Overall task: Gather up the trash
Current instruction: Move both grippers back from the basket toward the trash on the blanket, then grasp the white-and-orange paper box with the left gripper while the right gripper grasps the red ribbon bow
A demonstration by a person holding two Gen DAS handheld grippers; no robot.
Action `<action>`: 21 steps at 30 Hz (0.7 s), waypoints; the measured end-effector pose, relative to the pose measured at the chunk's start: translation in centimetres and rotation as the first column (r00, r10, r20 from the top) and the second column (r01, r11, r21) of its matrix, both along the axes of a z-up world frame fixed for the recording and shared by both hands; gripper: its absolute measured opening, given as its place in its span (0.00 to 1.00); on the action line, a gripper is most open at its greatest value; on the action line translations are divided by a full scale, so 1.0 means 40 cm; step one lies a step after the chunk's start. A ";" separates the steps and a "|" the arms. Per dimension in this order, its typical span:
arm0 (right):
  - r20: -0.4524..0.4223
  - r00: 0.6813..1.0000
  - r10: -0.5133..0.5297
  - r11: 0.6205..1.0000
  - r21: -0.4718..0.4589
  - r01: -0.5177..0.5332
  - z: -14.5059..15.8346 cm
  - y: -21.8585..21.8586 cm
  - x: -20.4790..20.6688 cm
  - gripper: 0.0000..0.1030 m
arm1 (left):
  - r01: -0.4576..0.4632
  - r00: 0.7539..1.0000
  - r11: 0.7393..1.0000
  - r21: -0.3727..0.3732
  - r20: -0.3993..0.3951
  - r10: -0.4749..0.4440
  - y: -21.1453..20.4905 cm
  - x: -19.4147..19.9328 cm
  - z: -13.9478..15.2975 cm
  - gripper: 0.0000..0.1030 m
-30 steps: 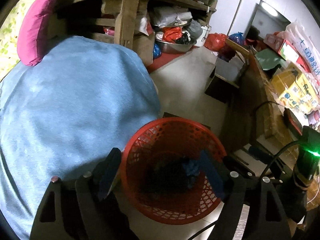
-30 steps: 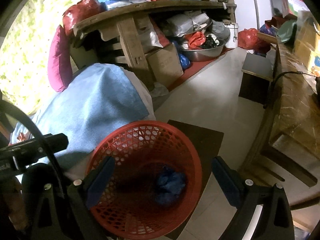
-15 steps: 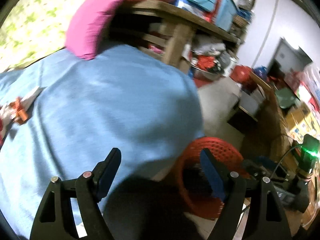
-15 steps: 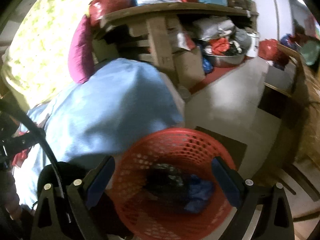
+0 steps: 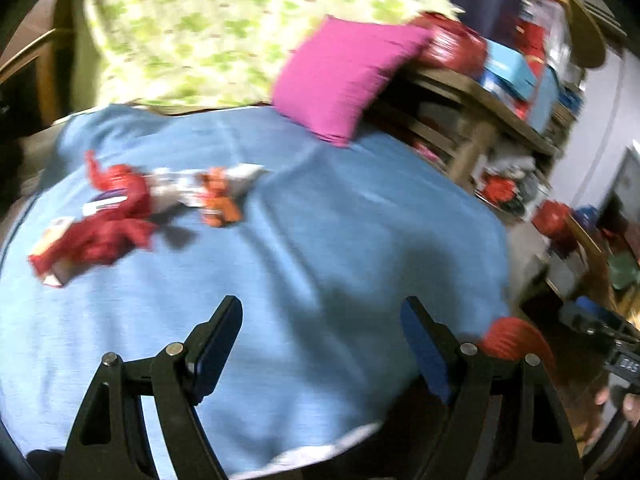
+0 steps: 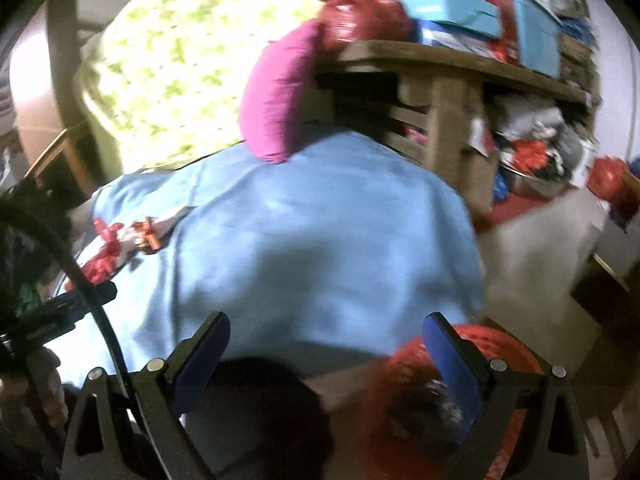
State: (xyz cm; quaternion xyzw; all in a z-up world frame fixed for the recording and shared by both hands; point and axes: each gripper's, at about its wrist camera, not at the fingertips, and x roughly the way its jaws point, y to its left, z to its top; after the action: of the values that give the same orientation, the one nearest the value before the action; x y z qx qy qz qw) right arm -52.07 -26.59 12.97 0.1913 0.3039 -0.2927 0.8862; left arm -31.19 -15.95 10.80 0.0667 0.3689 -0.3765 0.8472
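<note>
**Both grippers empty over the blue blanket, wrappers lying at its far left**

The left gripper (image 5: 320,344) hangs over a light blue blanket (image 5: 340,240) with its jaws spread wide and nothing between them; only blanket shows in the gap. The right gripper (image 6: 324,360) is likewise spread and empty, its left finger over the near edge of the blanket and its right finger in front of a red mesh basket (image 6: 500,344).

The trash lies on the blanket, well apart from both grippers. In the left wrist view a crumpled red wrapper (image 5: 108,232) sits toward the left side of the blanket, with a white-and-silver wrapper (image 5: 180,192) just beyond it and a small orange piece (image 5: 220,204) beside that. The same cluster shows at the left edge of the right wrist view, small and blurred (image 6: 124,240).

The red mesh basket stands on the floor off the blanket's near right corner; in the left wrist view only part of its rim (image 5: 516,340) shows behind the right finger. Something dark lies inside it in the right wrist view, too blurred to name.

A magenta cushion (image 5: 344,80) leans at the far edge of the blanket, against a green floral cloth (image 5: 200,28) and a wooden shelf (image 6: 440,64) loaded with blue boxes and red bags. Both views are smeared by motion blur.
</note>
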 end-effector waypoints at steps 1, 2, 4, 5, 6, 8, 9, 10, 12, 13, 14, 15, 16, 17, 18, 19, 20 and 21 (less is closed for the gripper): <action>0.000 1.000 0.021 1.000 -0.001 -0.021 0.005 0.013 0.022 0.96 | -0.030 1.000 1.000 0.000 0.004 0.030 0.030 0.029 0.001 0.79; 0.000 0.999 0.034 0.999 -0.004 -0.034 0.007 0.025 0.037 0.96 | -0.061 0.998 0.998 -0.001 0.009 0.061 0.057 0.054 0.001 0.79; -0.003 0.997 0.074 0.997 -0.014 -0.074 0.014 0.055 0.078 0.96 | -0.126 0.992 0.992 -0.006 0.012 0.126 0.110 0.112 0.005 0.79; -0.002 0.995 0.095 0.995 -0.019 -0.095 0.017 0.069 0.099 0.96 | -0.159 0.987 0.987 -0.012 0.015 0.159 0.143 0.144 0.010 0.79; -0.002 0.994 0.107 0.994 -0.021 -0.107 0.019 0.076 0.111 0.96 | -0.201 0.979 0.980 -0.014 0.024 0.201 0.178 0.179 0.014 0.79; -0.003 0.990 0.141 0.990 -0.025 -0.142 0.019 0.098 0.146 0.96 | -0.291 0.956 0.956 -0.018 0.037 0.292 0.250 0.247 0.020 0.79; -0.004 0.989 0.150 0.988 -0.025 -0.150 0.019 0.110 0.155 0.96 | -0.323 0.946 0.946 -0.018 0.033 0.323 0.282 0.278 0.018 0.79; -0.006 0.987 0.162 0.987 -0.023 -0.162 0.015 0.120 0.166 0.96 | -0.344 0.938 0.939 -0.012 0.030 0.344 0.309 0.302 0.013 0.79; -0.012 0.983 0.181 0.983 -0.017 -0.181 0.007 0.129 0.187 0.96 | -0.386 0.922 0.923 0.013 0.033 0.385 0.365 0.353 -0.008 0.80; -0.015 0.982 0.186 0.982 -0.014 -0.187 0.003 0.132 0.195 0.96 | -0.394 0.919 0.919 0.021 0.036 0.393 0.389 0.374 -0.020 0.80; -0.017 0.982 0.190 0.982 -0.011 -0.190 0.000 0.136 0.201 0.96 | -0.396 0.918 0.917 0.038 0.035 0.395 0.412 0.397 -0.039 0.80; -0.020 0.981 0.195 0.981 -0.006 -0.195 -0.004 0.138 0.209 0.96 | -0.398 0.917 0.916 0.058 0.035 0.397 0.428 0.408 -0.054 0.80; -0.023 0.980 0.199 0.980 -0.002 -0.200 -0.007 0.139 0.218 0.96 | -0.391 0.920 0.917 0.079 0.034 0.390 0.440 0.428 -0.071 0.80; -0.027 0.978 0.205 0.979 -0.001 -0.205 -0.011 0.142 0.229 0.96 | -0.377 0.926 0.922 0.093 0.030 0.376 0.451 0.445 -0.089 0.80; -0.030 0.978 0.208 0.978 0.000 -0.208 -0.013 0.145 0.237 0.96 | -0.368 0.930 0.924 0.102 0.027 0.368 0.455 0.454 -0.101 0.80; -0.034 0.976 0.214 0.977 0.002 -0.214 -0.016 0.146 0.243 0.96 | -0.353 0.935 0.928 0.117 0.021 0.353 0.455 0.468 -0.115 0.80; -0.039 0.974 0.221 0.975 0.005 -0.221 -0.020 0.150 0.255 0.96 | -0.334 0.942 0.934 0.123 0.017 0.335 0.448 0.474 -0.122 0.80; -0.043 0.973 0.228 0.974 0.006 -0.228 -0.020 0.153 0.260 0.96 | -0.315 0.949 0.941 0.127 0.010 0.316 0.446 0.480 -0.128 0.80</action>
State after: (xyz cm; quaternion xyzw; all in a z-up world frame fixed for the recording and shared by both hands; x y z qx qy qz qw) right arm -41.67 -20.49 12.17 0.1490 0.3433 -0.1931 0.9070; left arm -11.99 1.87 5.68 0.0588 0.4024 -0.2122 0.8886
